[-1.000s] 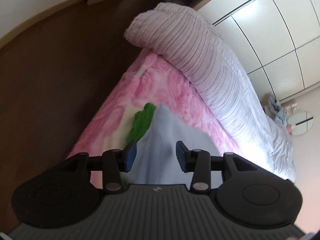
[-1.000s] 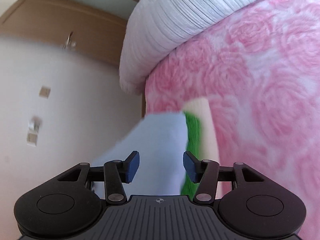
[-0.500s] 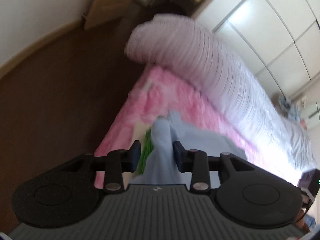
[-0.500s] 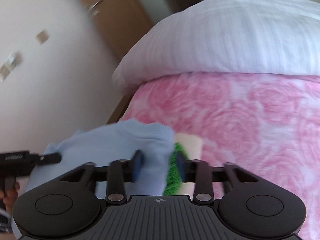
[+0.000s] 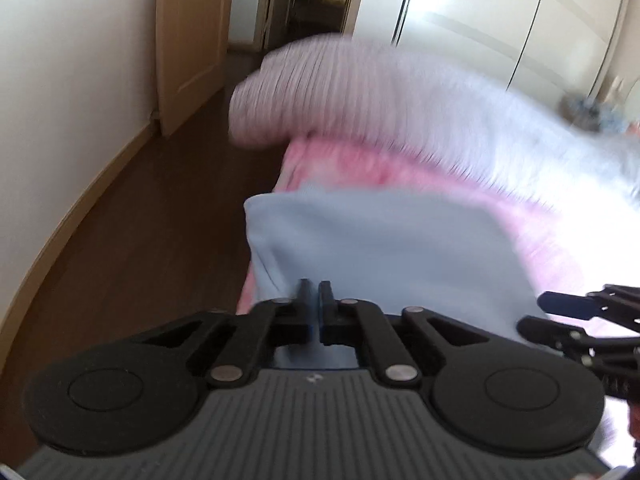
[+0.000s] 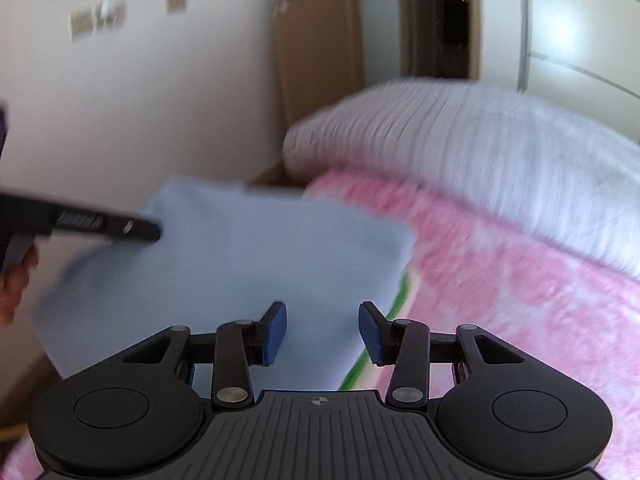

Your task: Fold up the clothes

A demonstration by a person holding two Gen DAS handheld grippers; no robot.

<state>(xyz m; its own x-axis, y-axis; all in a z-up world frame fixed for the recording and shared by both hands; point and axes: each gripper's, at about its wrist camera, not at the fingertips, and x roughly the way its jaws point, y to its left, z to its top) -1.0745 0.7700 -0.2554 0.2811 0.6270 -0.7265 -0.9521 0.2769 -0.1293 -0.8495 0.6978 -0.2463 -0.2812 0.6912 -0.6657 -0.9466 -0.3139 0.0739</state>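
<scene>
A light blue garment (image 5: 380, 248) lies at the corner of the bed, over a cream cloth with a green stripe (image 6: 394, 308). My left gripper (image 5: 316, 292) is shut on the garment's near edge, and cloth shows below its fingers. In the right wrist view it (image 6: 136, 230) reaches in from the left, pinching the garment's left side, with a person's hand (image 6: 16, 280) behind it. My right gripper (image 6: 322, 328) stands open just above the garment (image 6: 260, 264), its blue pads clear of the cloth. It also shows at the right edge of the left wrist view (image 5: 550, 316). Both views are blurred.
A pink rose-patterned blanket (image 6: 500, 280) covers the bed, with a rolled striped white duvet (image 6: 480, 140) along its far side. Dark wood floor (image 5: 140, 240) lies left of the bed. A wooden door (image 5: 188, 40) and white wardrobe doors (image 5: 520, 20) stand beyond.
The left gripper's jaws closed on the blue garment. Both grippers rolled and moved along the bed. The right jaws narrowed a little. The garment now hides most of the green stripe.
</scene>
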